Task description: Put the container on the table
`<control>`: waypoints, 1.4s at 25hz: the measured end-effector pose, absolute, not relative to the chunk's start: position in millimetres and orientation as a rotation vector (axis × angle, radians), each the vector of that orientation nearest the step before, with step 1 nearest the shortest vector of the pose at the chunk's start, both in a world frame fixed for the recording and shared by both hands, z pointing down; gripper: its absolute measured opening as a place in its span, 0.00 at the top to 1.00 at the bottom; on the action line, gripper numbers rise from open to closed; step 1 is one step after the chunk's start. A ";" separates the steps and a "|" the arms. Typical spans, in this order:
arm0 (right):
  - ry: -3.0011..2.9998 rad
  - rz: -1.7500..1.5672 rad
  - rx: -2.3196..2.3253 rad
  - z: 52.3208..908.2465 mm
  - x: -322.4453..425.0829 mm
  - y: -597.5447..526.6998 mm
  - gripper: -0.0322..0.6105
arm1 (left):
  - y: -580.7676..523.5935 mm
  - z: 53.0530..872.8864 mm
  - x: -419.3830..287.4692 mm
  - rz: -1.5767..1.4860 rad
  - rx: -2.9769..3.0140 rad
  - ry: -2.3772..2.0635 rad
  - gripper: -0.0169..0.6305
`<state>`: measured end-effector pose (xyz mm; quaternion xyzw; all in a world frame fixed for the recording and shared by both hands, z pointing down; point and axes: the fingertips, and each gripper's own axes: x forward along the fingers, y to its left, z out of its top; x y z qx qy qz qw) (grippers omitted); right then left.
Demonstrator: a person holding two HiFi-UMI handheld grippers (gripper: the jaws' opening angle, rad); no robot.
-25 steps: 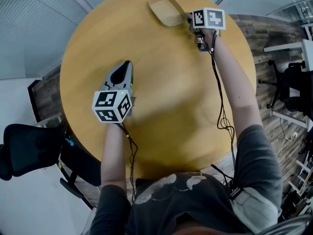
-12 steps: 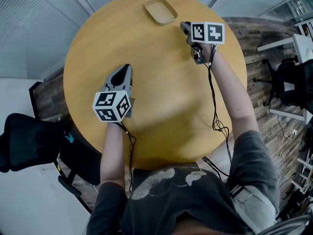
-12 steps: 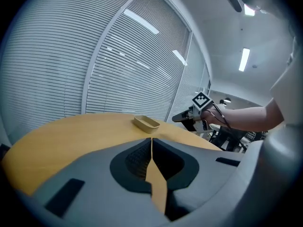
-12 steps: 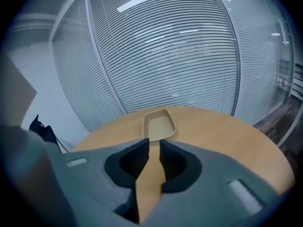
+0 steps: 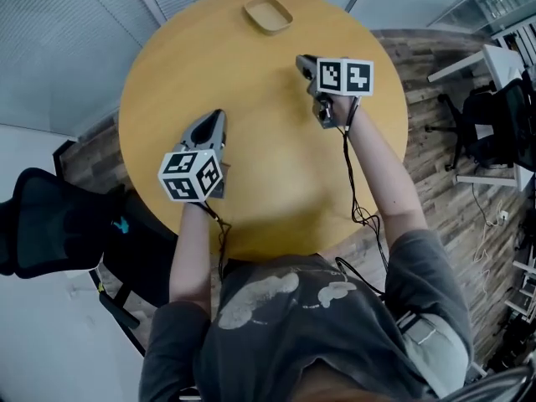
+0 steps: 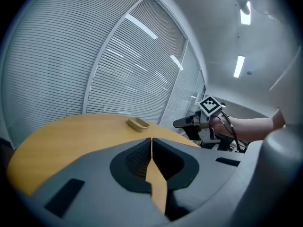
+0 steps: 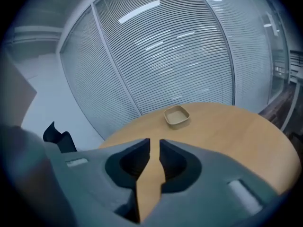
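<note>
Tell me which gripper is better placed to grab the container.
Probably the right. The right gripper is nearer the container and points toward it, jaws slightly apart; the left gripper sits farther back, shut.

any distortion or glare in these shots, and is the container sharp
Left gripper view: strong fisheye bends the blinds, ceiling lights glare white, container small but sharp. Right gripper view: same bowing, dark vignetted corners, container clear. Head view: even light, soft shadows on the table.

Table [image 5: 268, 141] near rim hidden behind person [image 5: 310, 325]; chair [image 5: 50, 220] cropped left.
</note>
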<state>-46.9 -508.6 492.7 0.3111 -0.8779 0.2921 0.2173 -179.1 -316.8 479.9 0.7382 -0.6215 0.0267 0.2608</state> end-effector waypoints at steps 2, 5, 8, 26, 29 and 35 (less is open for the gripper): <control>-2.446 0.850 0.871 482.5 -41.1 -476.8 0.86 | -298.8 471.8 -173.9 0.069 2.017 -1.664 0.96; -2.460 0.878 0.906 468.6 -28.7 -435.9 0.92 | -277.6 458.1 -166.0 0.079 2.057 -1.638 0.97; -2.463 0.865 0.950 461.2 -16.9 -400.4 0.93 | -254.5 446.1 -157.8 0.080 2.096 -1.609 0.97; -2.361 1.077 1.162 501.4 24.3 -217.8 0.95 | -162.0 476.7 -158.3 0.137 2.154 -1.423 0.97; -2.340 1.117 1.201 508.8 37.4 -201.9 0.95 | -153.3 477.5 -151.2 0.145 2.158 -1.405 0.97; -2.354 1.193 1.205 507.0 49.0 -178.8 0.95 | -136.9 465.3 -114.4 0.193 2.231 -1.362 0.97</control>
